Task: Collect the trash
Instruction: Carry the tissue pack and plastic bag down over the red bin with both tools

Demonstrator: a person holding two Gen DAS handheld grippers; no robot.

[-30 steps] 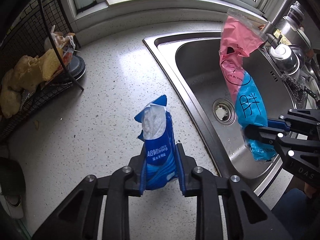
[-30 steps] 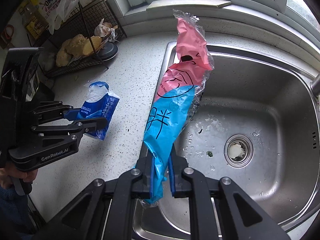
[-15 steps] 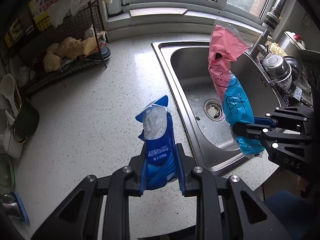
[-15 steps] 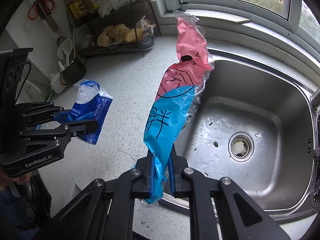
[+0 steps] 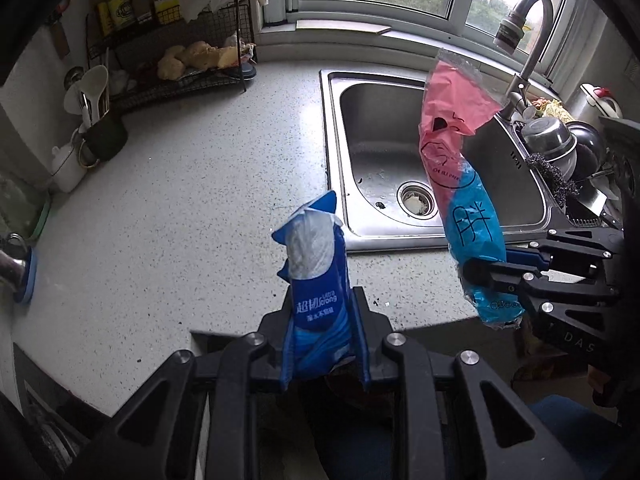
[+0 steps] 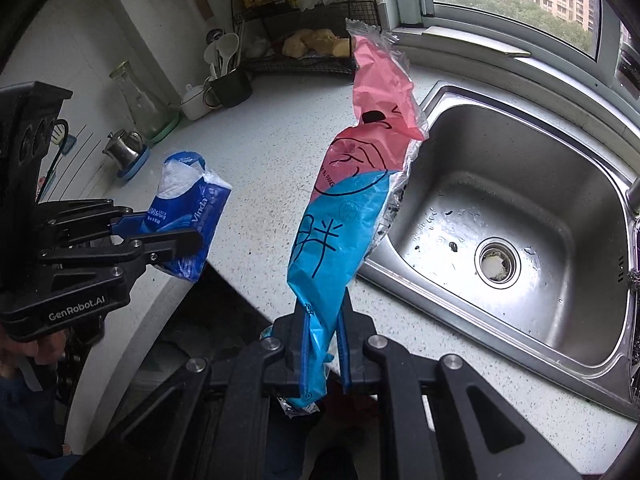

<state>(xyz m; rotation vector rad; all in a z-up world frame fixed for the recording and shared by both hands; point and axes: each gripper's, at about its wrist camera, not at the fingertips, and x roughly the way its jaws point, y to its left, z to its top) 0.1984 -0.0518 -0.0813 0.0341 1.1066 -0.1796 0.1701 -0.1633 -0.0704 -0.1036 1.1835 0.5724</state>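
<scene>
The left claw [image 5: 323, 340] is gripping a blue tissue wrapper [image 5: 316, 280] by its lower end, its pads pressing on both sides of the pack; the wrapper is standing upright above the front edge of the speckled counter [image 5: 180, 208], clear of the surface, with a crumpled white lining showing at its open top. The right claw [image 6: 323, 344] is clamping a long pink and blue plastic bag [image 6: 352, 200], its jaws standing very narrow on the thin lower end; the bag is rising upright and leaning slightly toward the steel sink [image 6: 560, 184], touching nothing else. In the left wrist view the same bag [image 5: 460, 168] is hanging in the air in front of the sink [image 5: 368, 128], held from the right side by the right claw [image 5: 486, 268]. In the right wrist view the left claw [image 6: 188, 232] is showing at the left edge with the wrapper [image 6: 188, 208] between its fingers, and part of a hand [image 6: 24, 356] is holding its handle below. The two pieces of trash are well apart from each other. A wire rack [image 5: 184, 76] is standing in the far corner of the counter, and a dark mug [image 5: 102, 138] holding white utensils is standing near it. The sink basin is showing a drain [image 6: 498, 264] and scattered dark specks.
</scene>
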